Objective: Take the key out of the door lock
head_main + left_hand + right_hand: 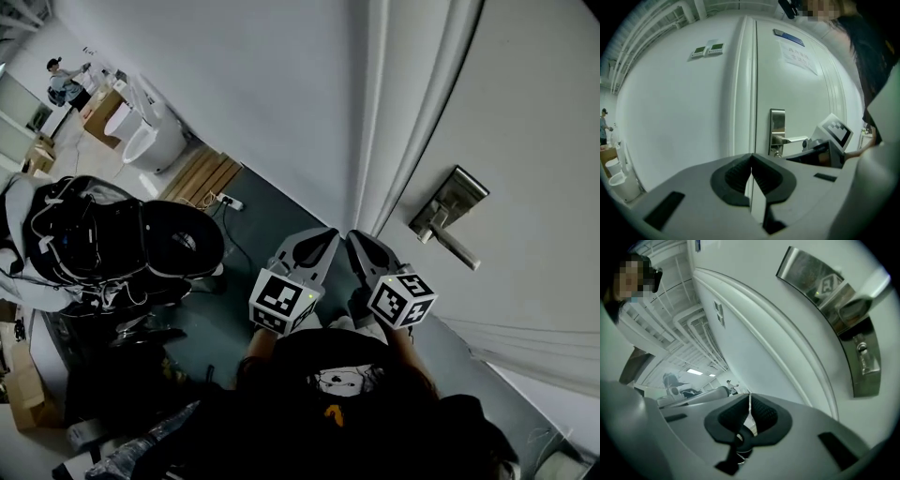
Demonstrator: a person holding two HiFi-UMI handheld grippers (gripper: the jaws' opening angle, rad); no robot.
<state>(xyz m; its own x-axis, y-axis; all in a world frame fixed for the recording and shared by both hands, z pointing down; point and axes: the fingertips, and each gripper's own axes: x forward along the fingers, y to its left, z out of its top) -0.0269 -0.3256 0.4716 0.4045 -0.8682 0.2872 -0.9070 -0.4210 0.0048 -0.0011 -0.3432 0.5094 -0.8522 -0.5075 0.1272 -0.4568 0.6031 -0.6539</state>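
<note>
Key and lock sit low on the steel lock plate [865, 376], under the lever handle [456, 246] of the white door [525, 112]. In the right gripper view a small bright stub [861, 348] shows at the cylinder. We take that to be the key, though it is too small to be sure.

We hold both grippers side by side, short of the door and touching nothing. The left gripper [328, 236] has its pads pressed together on nothing. The right gripper [357, 238], the nearer to the plate, also has its pads meeting at the tips. A dark looped shape shows low in its gap, and we cannot name it.

As we judge it, the step in hand is the approach. To do it well we should:
- spread the right jaws before we reach the plate
- come in below the lever so we do not knock it
- line the pads flat on the two faces of the key's head
- close firmly, then draw straight back along the key's own line

A slanted pull may jam it. The left gripper should keep clear of the lever.
</note>
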